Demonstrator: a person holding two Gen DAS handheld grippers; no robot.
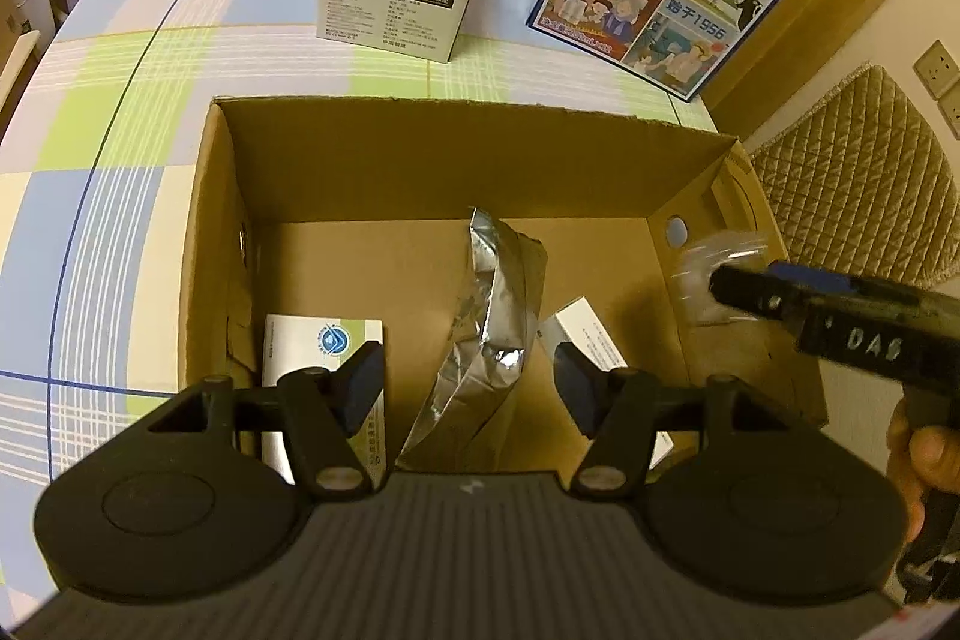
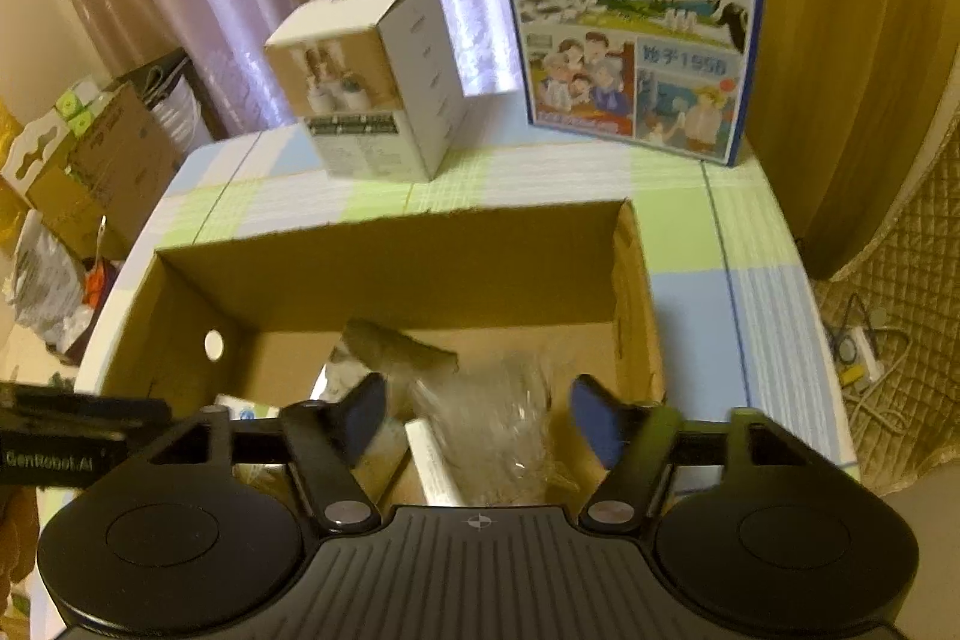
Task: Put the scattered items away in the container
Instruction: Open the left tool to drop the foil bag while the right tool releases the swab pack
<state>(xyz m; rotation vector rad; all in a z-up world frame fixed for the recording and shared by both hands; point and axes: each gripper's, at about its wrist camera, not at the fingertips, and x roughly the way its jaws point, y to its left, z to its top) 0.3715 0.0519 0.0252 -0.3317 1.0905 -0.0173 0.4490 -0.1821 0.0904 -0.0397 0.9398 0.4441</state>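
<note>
Right wrist view: hovering over the cardboard box [image 2: 420, 274] on the bench [image 2: 678, 232], right gripper [image 2: 477, 415] gaping, pads clear of the blurred clear plastic bag [image 2: 498, 412] between them. Left gripper [image 1: 462, 385] hanging half open above the silver foil pouch [image 1: 495, 304], gripping nothing, white packets [image 1: 312, 346] lying beneath.

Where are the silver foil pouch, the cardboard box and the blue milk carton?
silver foil pouch [image 1: 492, 316]: left wrist view, on its crinkled middle.
cardboard box [image 1: 456, 160]: left wrist view, on its far inside wall.
blue milk carton [image 2: 630, 16]: right wrist view, on its printed front.
</note>
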